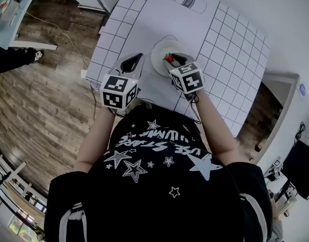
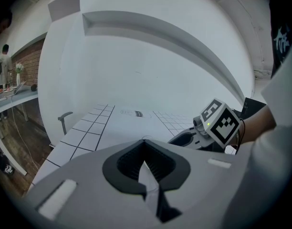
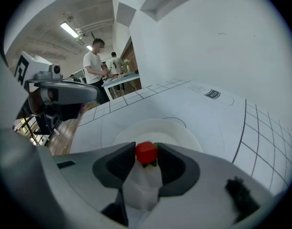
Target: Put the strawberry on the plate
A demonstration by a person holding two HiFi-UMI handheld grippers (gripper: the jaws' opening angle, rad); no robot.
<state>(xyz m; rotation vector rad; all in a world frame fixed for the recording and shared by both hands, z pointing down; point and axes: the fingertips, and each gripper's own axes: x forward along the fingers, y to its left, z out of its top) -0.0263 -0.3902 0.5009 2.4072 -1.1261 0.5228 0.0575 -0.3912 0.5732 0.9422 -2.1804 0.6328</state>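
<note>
Over plate (image 3: 177, 129), right tool (image 3: 146, 155) gripping strawberry (image 3: 146, 151)

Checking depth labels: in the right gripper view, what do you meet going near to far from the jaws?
Starting at the right gripper, shut on the strawberry → plate → bottle outline drawn on the mat.
</note>
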